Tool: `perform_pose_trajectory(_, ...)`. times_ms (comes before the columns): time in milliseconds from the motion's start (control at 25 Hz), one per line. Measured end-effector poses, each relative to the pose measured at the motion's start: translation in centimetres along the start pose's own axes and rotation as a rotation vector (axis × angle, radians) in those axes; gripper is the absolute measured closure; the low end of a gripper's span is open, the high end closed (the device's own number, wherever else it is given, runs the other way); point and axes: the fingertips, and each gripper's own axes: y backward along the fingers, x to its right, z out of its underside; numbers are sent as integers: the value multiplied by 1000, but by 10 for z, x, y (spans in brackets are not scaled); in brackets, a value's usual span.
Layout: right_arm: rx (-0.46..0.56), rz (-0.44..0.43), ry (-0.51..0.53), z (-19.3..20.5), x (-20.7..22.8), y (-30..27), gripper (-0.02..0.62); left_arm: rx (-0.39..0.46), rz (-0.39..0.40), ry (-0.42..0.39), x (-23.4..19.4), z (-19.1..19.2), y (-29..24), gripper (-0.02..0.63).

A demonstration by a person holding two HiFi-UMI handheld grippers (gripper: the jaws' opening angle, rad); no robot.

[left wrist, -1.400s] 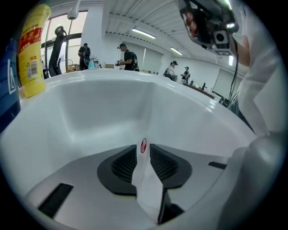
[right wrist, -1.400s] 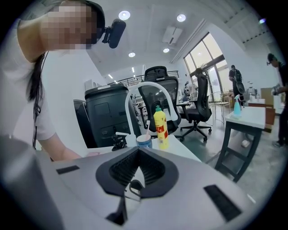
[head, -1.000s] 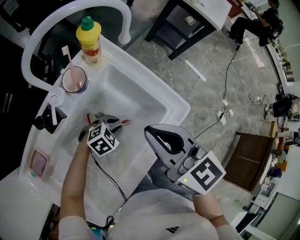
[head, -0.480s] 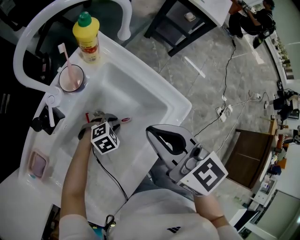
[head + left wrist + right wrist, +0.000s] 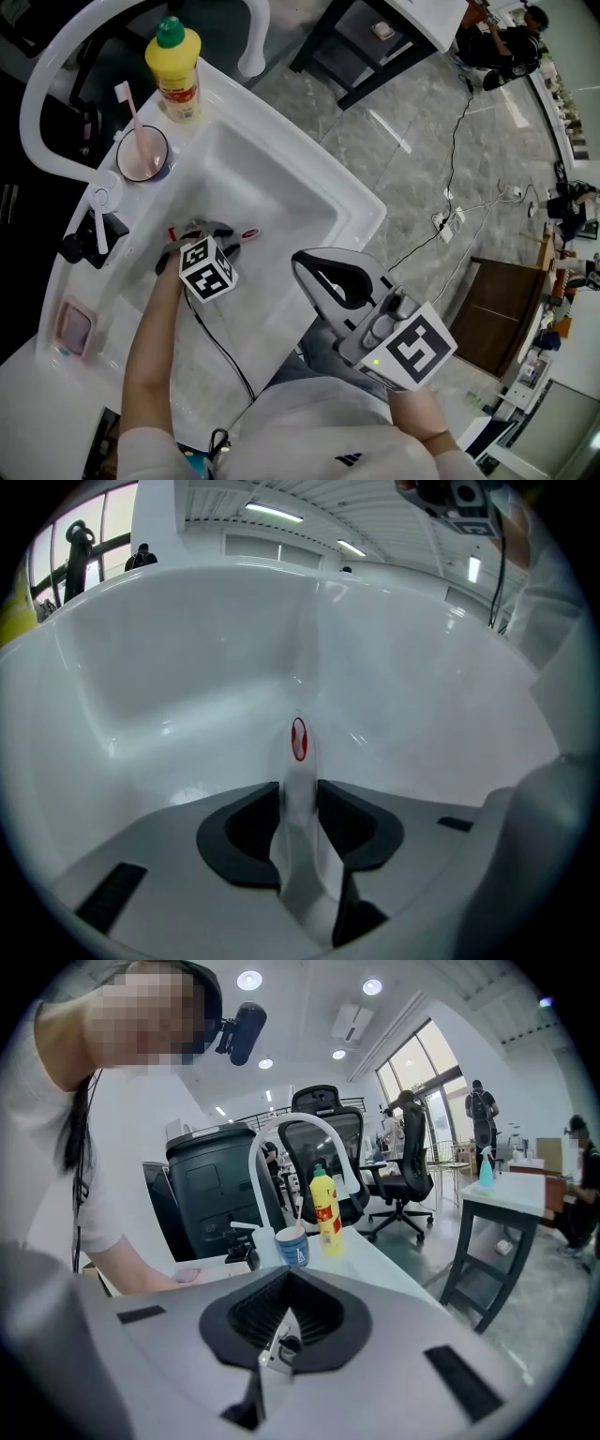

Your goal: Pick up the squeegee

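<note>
The white squeegee (image 5: pixel 246 235), red at its tip, lies on the floor of the white sink (image 5: pixel 281 202). My left gripper (image 5: pixel 202 232) reaches steeply down into the basin over it. In the left gripper view the squeegee's handle (image 5: pixel 298 761) runs up between the dark pads (image 5: pixel 352 822) of the left gripper (image 5: pixel 298 794). The jaws are opening with the handle between them. My right gripper (image 5: pixel 302 267) hovers over the sink's front rim, jaws shut and empty. The right gripper (image 5: pixel 286 1283) looks across the counter.
A yellow bottle (image 5: pixel 176 66), a cup with a pink toothbrush (image 5: pixel 142 155) and a curved white faucet (image 5: pixel 94 56) stand behind the basin. A pink soap dish (image 5: pixel 75 328) sits at the left. A black table (image 5: pixel 375 47) and floor cables (image 5: pixel 450 216) lie to the right.
The left gripper has sunk a little lower into the basin, staying over the squeegee's handle. The right gripper has stayed where it was.
</note>
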Motion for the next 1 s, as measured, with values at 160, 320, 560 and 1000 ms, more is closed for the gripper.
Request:
perform_pose_trajectory(160, -2, -4, 0, 0, -1, -1, 586, 1, 3, 14, 0, 0, 0, 469)
perform_pose_trajectory(320, -3, -8, 0, 0, -3, -2, 586, 26, 2, 23, 0, 0, 0, 471)
perform_pose_trajectory(560, 3, -5, 7, -1, -2, 0, 586, 25, -22, 59, -4, 1, -1, 493)
perform_pose_trajectory(1000, 23, -20, 7, -4, -6, 9, 586, 88, -90, 182, -7, -13, 19, 495)
